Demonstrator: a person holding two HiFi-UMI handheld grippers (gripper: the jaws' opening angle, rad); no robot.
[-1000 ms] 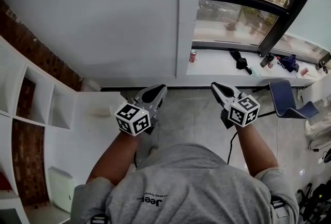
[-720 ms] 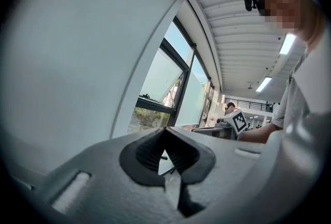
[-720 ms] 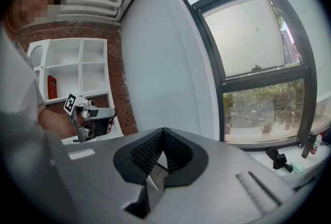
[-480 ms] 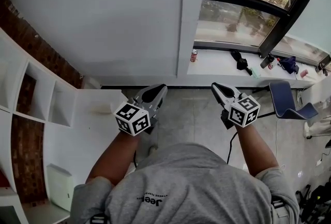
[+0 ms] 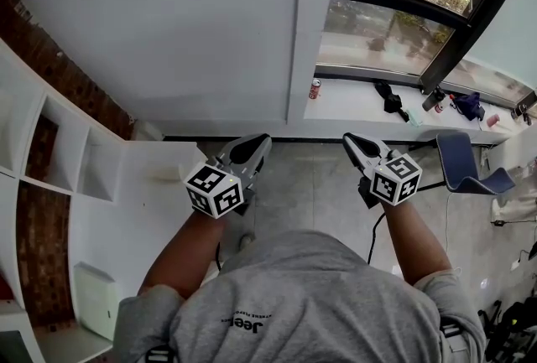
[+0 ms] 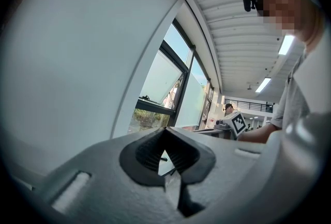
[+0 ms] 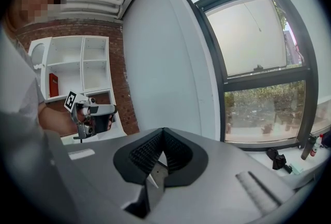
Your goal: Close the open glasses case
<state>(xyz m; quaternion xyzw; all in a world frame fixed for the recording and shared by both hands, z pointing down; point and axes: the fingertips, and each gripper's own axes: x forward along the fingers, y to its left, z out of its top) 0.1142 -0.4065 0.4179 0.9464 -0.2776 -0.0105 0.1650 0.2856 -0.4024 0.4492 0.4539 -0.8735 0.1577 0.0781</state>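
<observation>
No glasses case shows in any view. My left gripper is held in front of the person's chest in the head view, pointing at the white wall, jaws together with nothing between them. My right gripper is level with it to the right, also shut and empty. In the left gripper view the closed jaws face the wall and window, with the right gripper's marker cube beyond. The right gripper view shows its own closed jaws and the left gripper in front of the shelves.
A white shelf unit stands at the left against a brick wall. The window sill holds a red can and dark items. A blue chair sits at the right; a cable lies on the floor.
</observation>
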